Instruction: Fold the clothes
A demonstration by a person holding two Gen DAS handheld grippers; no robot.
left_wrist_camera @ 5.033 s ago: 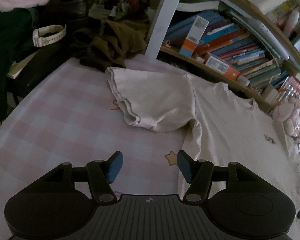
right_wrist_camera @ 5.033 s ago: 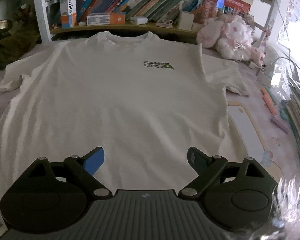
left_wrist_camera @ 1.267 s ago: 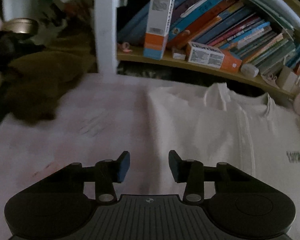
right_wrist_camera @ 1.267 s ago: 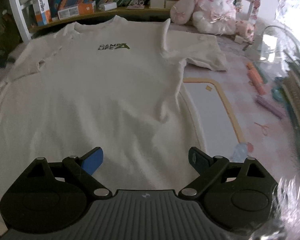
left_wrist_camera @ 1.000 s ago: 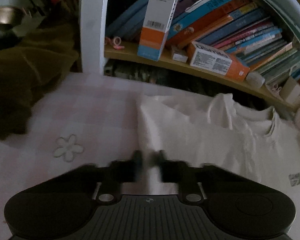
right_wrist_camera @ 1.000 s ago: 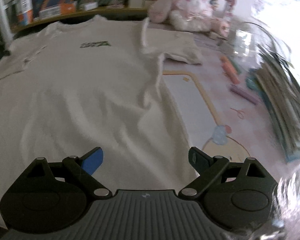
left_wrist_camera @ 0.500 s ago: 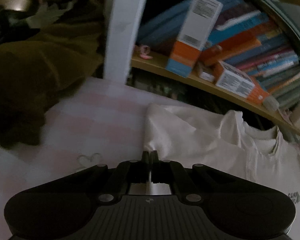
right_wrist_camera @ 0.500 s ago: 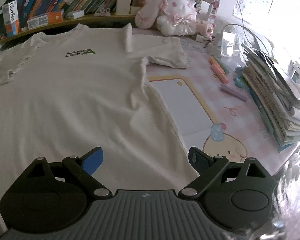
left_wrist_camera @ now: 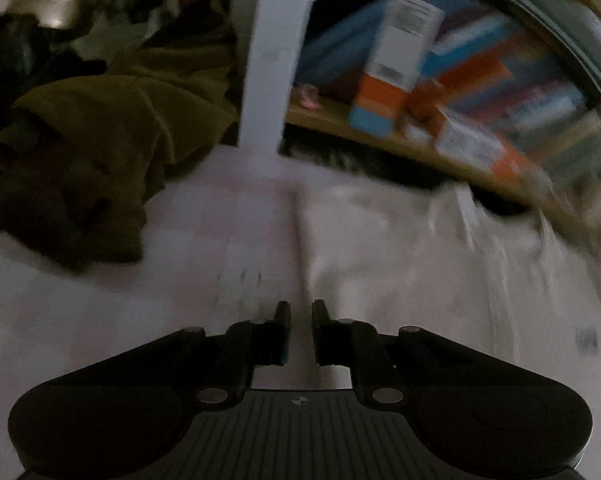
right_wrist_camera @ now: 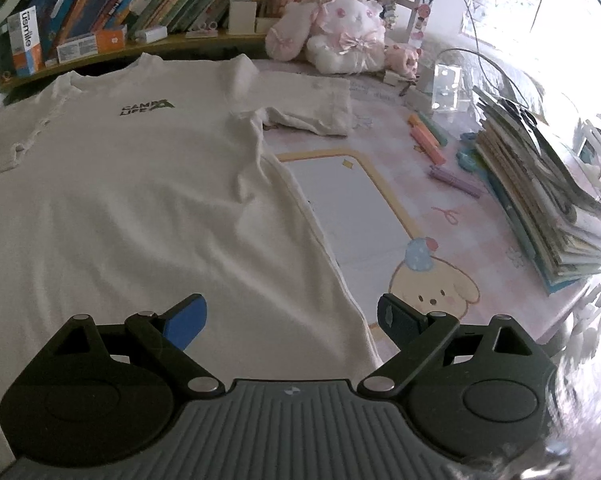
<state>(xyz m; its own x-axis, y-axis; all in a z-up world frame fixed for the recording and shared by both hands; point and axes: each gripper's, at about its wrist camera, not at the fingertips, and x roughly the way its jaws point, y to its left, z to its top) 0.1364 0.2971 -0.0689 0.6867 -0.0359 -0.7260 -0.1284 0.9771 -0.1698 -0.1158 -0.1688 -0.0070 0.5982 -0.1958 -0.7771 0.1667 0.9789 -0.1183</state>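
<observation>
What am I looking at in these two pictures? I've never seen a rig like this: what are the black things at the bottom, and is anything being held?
There is no robot here. A person holds a two-finger gripper in each hand, and each gripper carries a wide-angle camera that looks forward along its fingers. The black parts at the bottom of each picture are the gripper itself.

The dark, blurred picture is from the left gripper. Its jaws are just opening, with a narrow gap and no cloth between them. Ahead lies the T-shirt, with a brown garment to its left.

The bright picture is from the right gripper, wide open over the shirt's lower edge and holding nothing. The T-shirt lies spread flat on a pink mat, with a plush toy and a stack of books nearby.
</observation>
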